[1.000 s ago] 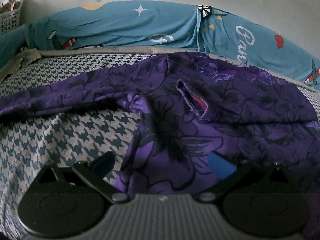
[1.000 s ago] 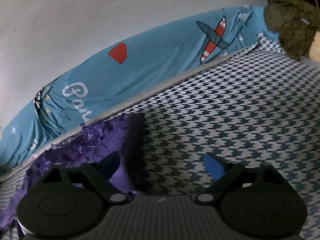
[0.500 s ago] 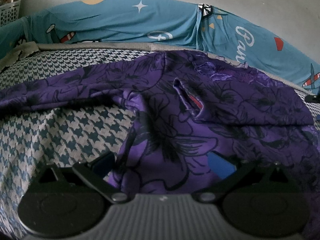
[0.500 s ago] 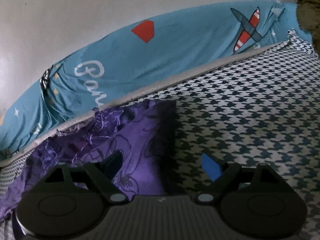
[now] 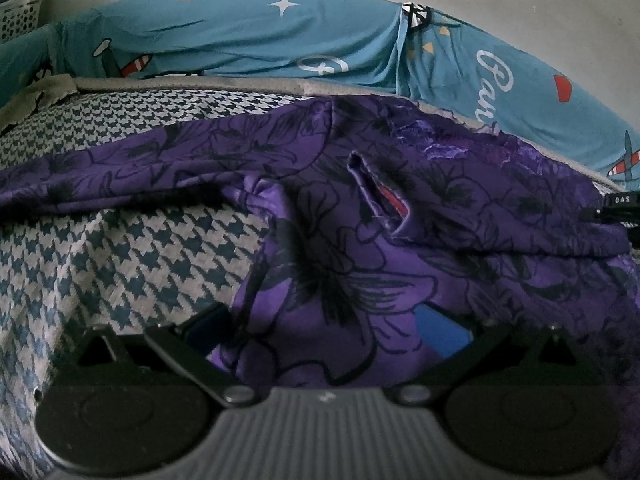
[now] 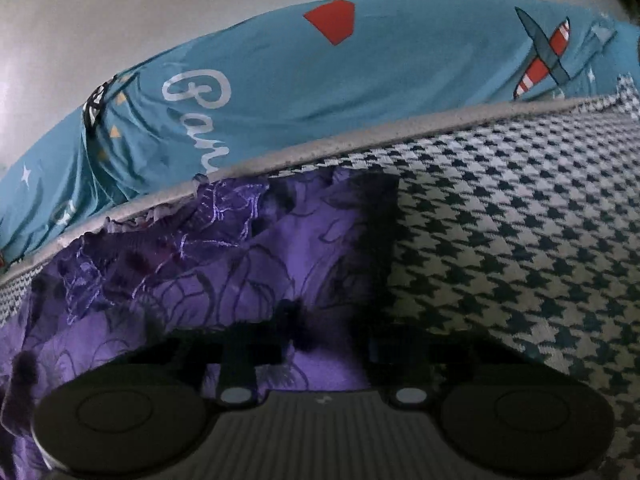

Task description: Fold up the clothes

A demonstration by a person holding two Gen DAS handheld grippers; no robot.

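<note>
A purple garment point(image 5: 360, 248) with black flower outlines lies spread and rumpled on the houndstooth bed cover point(image 5: 140, 260). My left gripper point(image 5: 322, 332) is open low over the garment's near edge, with cloth lying loosely between its blue pads point(image 5: 440, 338). In the right wrist view the garment's right edge point(image 6: 240, 272) meets the bed cover point(image 6: 520, 240). My right gripper point(image 6: 320, 346) is closing there, its fingers drawn close together with a raised fold of purple cloth pinched between them. A black part of that gripper point(image 5: 620, 204) shows at the left view's right edge.
A teal sheet point(image 5: 280, 40) printed with planes and stars hangs along the far side of the bed, below a pale wall. A white basket point(image 5: 20, 12) and a greenish cloth point(image 5: 36, 96) sit at the far left. Bare houndstooth cover stretches right of the garment.
My right gripper slid left and lower onto the garment's right edge, and its wide jaws drew in on the cloth. The left gripper stayed where it was, still open.
</note>
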